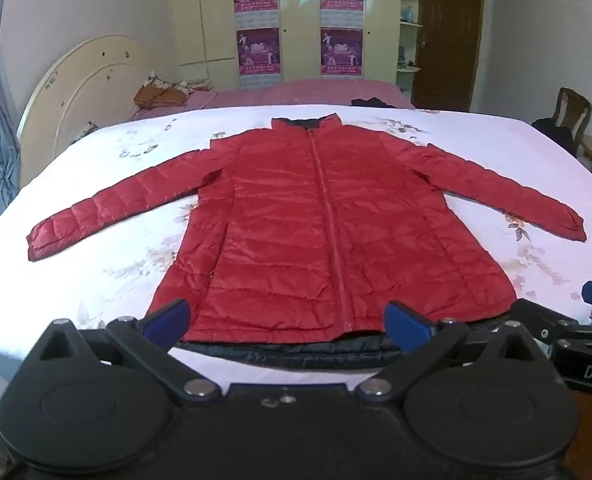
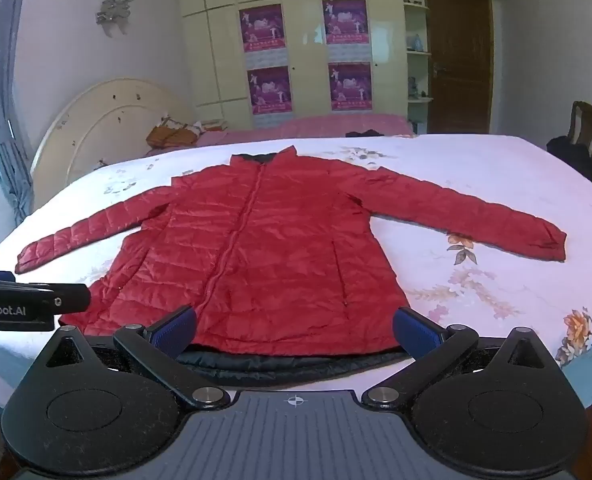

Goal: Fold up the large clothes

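Observation:
A red quilted down jacket [image 1: 316,232] lies flat on the bed, front up, zipped, collar far, hem near me, both sleeves spread out sideways. It also shows in the right wrist view [image 2: 263,256]. A dark lining edge [image 1: 296,354] shows under the hem. My left gripper [image 1: 287,320] is open and empty, hovering just before the hem, left of the zip. My right gripper [image 2: 296,328] is open and empty, before the hem's right half. The right gripper's body [image 1: 584,344] shows at the left view's right edge, and the left gripper's body [image 2: 23,304] at the right view's left edge.
The bed has a white floral sheet [image 1: 496,152]. A second bed with a pink cover [image 1: 316,90] and brown clothes [image 1: 159,96] stands behind. A headboard [image 1: 79,92] is at the left, a wooden chair [image 1: 572,116] at the right, a wardrobe [image 1: 296,20] at the back.

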